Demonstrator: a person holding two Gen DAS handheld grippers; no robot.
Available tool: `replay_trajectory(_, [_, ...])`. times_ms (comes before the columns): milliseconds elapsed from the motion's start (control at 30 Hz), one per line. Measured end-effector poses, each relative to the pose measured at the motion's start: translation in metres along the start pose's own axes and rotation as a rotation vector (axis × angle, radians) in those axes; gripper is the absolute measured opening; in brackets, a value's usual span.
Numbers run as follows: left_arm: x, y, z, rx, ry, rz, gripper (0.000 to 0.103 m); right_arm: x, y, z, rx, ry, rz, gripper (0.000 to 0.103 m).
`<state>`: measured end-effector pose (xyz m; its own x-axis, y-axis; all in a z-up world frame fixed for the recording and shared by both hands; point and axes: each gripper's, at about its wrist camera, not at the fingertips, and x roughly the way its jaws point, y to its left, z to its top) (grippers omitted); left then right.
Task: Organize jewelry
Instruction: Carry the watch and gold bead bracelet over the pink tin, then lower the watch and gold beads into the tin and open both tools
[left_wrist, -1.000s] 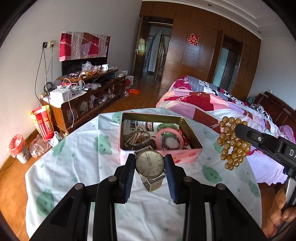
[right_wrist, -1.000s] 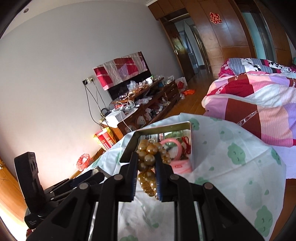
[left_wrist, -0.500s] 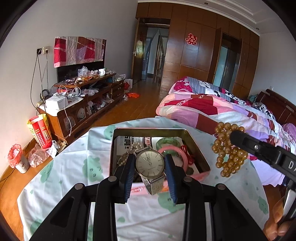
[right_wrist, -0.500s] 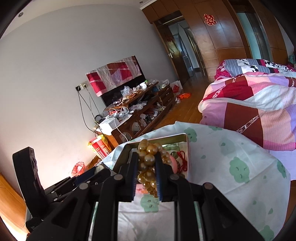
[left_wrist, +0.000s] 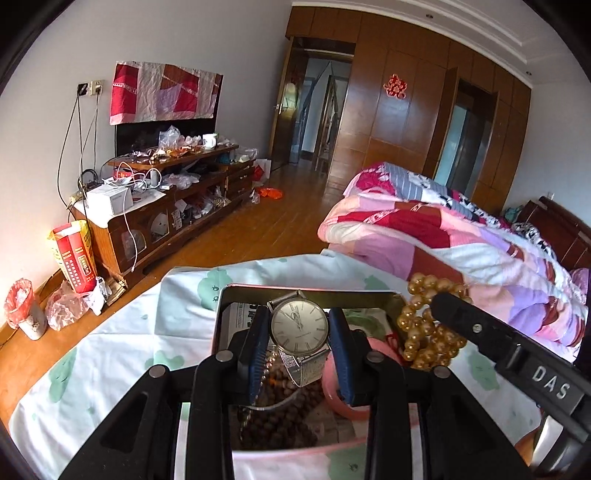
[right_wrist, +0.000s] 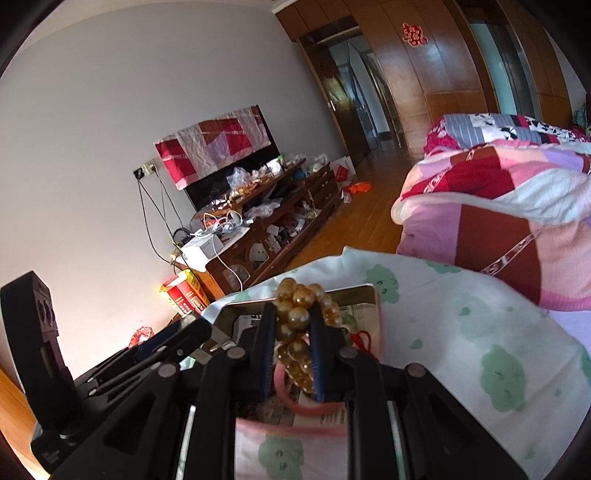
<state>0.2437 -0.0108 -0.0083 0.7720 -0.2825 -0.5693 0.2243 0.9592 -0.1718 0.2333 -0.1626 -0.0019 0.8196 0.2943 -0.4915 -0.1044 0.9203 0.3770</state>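
Both grippers have advanced from short of the tin to directly above it. Left gripper (left_wrist: 299, 328): jaws partly closed, pads clamped on the case of a silver wristwatch (left_wrist: 300, 326) (mesh strap hanging down), held over the open metal tin (left_wrist: 221, 314). Right gripper (right_wrist: 293, 325): jaws nearly closed, clamped on a bunch of golden bead strands (right_wrist: 297, 314) above the tin's right half. Inside the tin lie a pink bangle (left_wrist: 341, 400) and brown beads (left_wrist: 280, 417). The tin sits on a table covered by a white, green-patterned cloth (left_wrist: 110, 354).

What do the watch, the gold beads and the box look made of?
Watch: polished metal case, woven mesh strap with a silvery sheen. Gold beads: glossy and pearl-like, possibly plastic or glass. Box: likely tin, given its thin, shiny, reflective walls.
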Motion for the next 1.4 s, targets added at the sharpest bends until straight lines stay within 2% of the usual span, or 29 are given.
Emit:
replay_trajectory(167, [0.018, 0.001, -0.007, -0.001, 0.041, 0.017, 0.033, 0.025, -0.003, -0.009, -0.015, 0.033, -0.046, 0.020])
replay_trajectory(333, [0.024, -0.003, -0.012, 0.049, 0.050, 0.075, 0.033, 0.031, -0.001, -0.020, -0.064, 0.054, -0.087, 0.020])
replay_trajectory(500, [0.032, 0.003, -0.014, 0.047, 0.064, 0.121, 0.033, 0.040, 0.000, -0.025, -0.099, 0.077, -0.122, 0.020])
replay_trajectory(733, [0.038, 0.001, -0.017, 0.085, 0.063, 0.194, 0.034, 0.050, -0.006, -0.029, -0.096, 0.101, -0.124, 0.021])
replay_trajectory(767, [0.037, 0.000, -0.017, 0.091, 0.061, 0.195, 0.037, 0.050, -0.006, -0.029, -0.093, 0.101, -0.121, 0.025])
replay_trajectory(800, [0.036, -0.001, -0.017, 0.095, 0.057, 0.198, 0.040, 0.051, -0.007, -0.029, -0.087, 0.109, -0.115, 0.039])
replay_trajectory(833, [0.035, -0.001, -0.017, 0.089, 0.051, 0.203, 0.053, 0.051, -0.008, -0.028, -0.075, 0.113, -0.111, 0.051])
replay_trajectory(867, [0.033, 0.000, -0.017, 0.078, 0.050, 0.197, 0.066, 0.046, -0.009, -0.027, -0.064, 0.088, -0.113, 0.057])
replay_trajectory(933, [0.027, -0.002, -0.017, 0.063, 0.040, 0.160, 0.070, 0.034, -0.011, -0.024, -0.048, 0.035, -0.094, 0.063])
replay_trajectory(1000, [0.017, -0.007, -0.016, 0.068, 0.019, 0.156, 0.071, 0.020, -0.013, -0.021, -0.026, -0.031, -0.087, 0.079])
replay_trajectory(1067, [0.009, -0.011, -0.018, 0.084, 0.005, 0.176, 0.073, 0.004, -0.011, -0.020, -0.028, -0.100, -0.120, 0.085])
replay_trajectory(1233, [-0.022, -0.012, -0.030, 0.071, -0.031, 0.195, 0.073, -0.022, -0.004, -0.025, -0.032, -0.137, -0.187, 0.092])
replay_trajectory(1400, [-0.058, -0.009, -0.048, 0.049, -0.093, 0.206, 0.074, -0.062, 0.002, -0.037, -0.027, -0.231, -0.214, 0.102])
